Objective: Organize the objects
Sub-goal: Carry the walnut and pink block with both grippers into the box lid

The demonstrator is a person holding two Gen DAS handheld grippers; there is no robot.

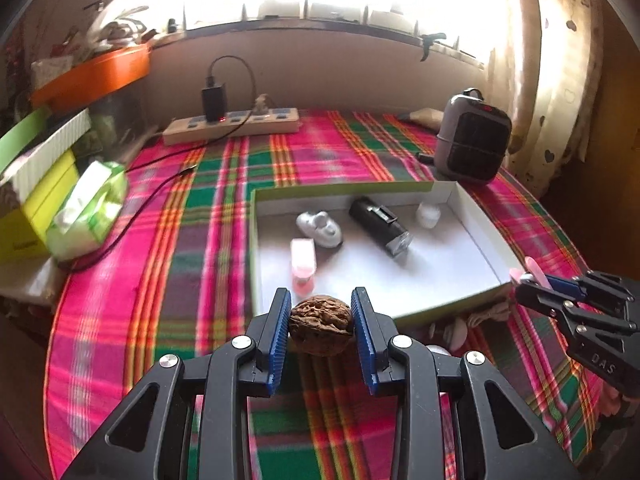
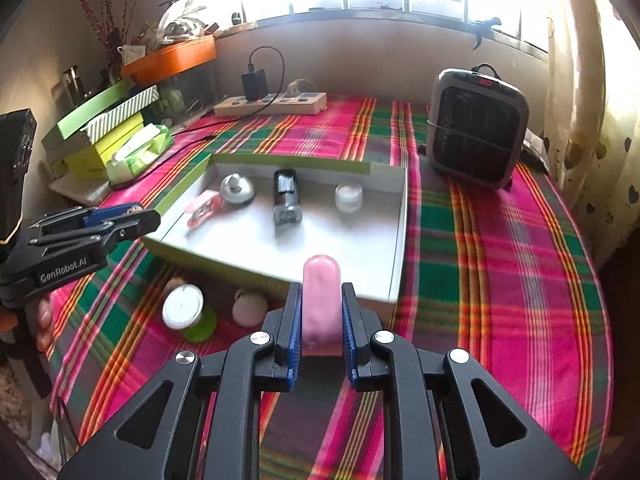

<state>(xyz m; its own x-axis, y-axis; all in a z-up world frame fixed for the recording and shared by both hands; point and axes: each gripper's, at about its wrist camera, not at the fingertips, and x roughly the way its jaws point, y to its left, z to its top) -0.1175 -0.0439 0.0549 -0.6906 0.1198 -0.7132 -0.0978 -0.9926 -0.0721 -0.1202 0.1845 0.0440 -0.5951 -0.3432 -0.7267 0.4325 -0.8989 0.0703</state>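
From the left wrist view, the left gripper (image 1: pixel 321 322) held one walnut (image 1: pixel 321 325) pinched between its two blue pads, just short of the near wall of the shallow white box (image 1: pixel 476 236). That box lay on the plaid cloth (image 1: pixel 224 208) and contained four things: one black cylindrical device (image 1: pixel 380 226), one white rounded gadget (image 1: pixel 319 228), one pink clip-like item (image 1: pixel 303 264) and one small white jar (image 1: pixel 428 215). Off the box's near right corner the right gripper (image 1: pixel 532 276) showed from the side, a pink piece in its tip. One power strip (image 1: pixel 232 124) sat along the far edge, one small heater (image 1: pixel 472 138) toward the far right.

From the right wrist view, the right gripper (image 2: pixel 321 320) clamped one pink rounded stick (image 2: pixel 321 304), upright between its pads, at the box's (image 2: pixel 400 216) near wall. Outside that wall lay one green-based white-lidded jar (image 2: pixel 188 312) and one pale round object (image 2: pixel 250 307). The left gripper (image 2: pixel 132 216) hung at the box's left corner; its grip could not be judged here.
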